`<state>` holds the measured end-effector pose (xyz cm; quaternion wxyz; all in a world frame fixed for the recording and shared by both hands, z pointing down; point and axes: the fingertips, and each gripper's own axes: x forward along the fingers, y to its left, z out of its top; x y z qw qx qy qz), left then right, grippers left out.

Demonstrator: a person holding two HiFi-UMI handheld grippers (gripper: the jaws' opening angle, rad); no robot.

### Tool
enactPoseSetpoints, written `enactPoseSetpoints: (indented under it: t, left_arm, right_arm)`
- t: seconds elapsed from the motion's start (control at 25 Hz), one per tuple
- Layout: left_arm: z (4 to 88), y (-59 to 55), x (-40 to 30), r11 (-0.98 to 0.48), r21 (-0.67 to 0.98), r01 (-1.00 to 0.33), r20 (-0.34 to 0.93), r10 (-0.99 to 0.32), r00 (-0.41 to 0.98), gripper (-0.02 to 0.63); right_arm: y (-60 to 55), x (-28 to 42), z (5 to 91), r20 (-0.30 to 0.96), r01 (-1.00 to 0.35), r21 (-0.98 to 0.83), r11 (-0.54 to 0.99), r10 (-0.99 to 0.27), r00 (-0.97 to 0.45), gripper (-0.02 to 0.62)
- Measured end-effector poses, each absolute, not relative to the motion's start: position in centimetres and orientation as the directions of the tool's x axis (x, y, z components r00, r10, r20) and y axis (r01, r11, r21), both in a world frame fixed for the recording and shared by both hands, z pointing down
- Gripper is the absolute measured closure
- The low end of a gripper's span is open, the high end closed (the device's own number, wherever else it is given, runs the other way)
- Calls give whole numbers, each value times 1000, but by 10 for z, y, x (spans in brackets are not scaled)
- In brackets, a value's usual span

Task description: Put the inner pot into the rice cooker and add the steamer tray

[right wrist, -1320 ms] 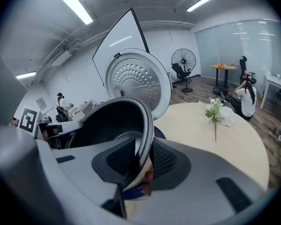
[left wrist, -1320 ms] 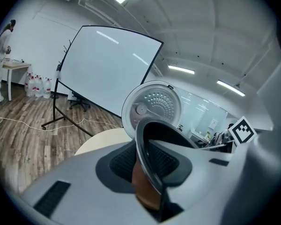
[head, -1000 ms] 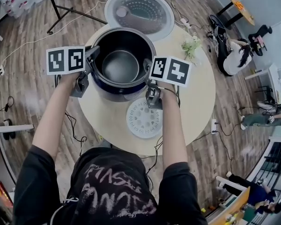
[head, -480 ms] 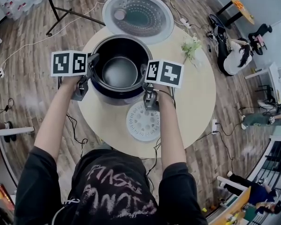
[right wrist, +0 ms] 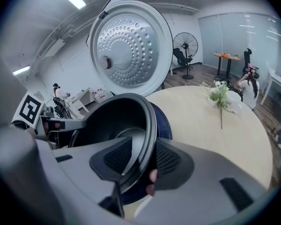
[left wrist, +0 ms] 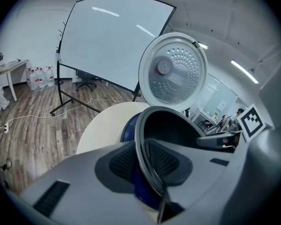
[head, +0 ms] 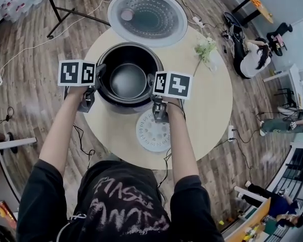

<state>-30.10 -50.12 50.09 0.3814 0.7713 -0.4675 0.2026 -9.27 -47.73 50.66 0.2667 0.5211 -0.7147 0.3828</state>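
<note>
Left gripper (head: 99,72) and right gripper (head: 153,80), head view: both are sitting lower than a second ago, so the inner pot (head: 127,79) between them is sinking into the rice cooker (head: 122,105). Seating is nearly done by my reading, and the steamer tray (head: 154,131) is waiting untouched just behind the right claw. Left gripper view: the pads (left wrist: 124,162) are clamping the pot's rim, narrowly parted. Right gripper view: the jaws have just been opening; the rim is standing between them with the outer pad (right wrist: 167,161) coming clear, so release is probably starting.
</note>
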Motion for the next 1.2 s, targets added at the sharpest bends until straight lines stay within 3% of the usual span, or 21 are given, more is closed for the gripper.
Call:
enactPoseSetpoints:
  t: [0.68, 0.96, 1.2]
  left_arm:
    - [510, -501, -305, -300, 342, -890, 689, -564, 455, 503]
    - [505, -493, -309, -316, 347, -883, 671, -574, 469, 492]
    - [480, -495, -316, -346, 359, -867, 579, -646, 497, 483]
  right_arm:
    - [-474, -99, 501, 762, -954, -216, 207, -575, -298, 313]
    - [-469, -99, 488, 728, -956, -205, 210, -620, -292, 311]
    - [-456, -97, 480, 677, -953, -235, 192, -671, -302, 329]
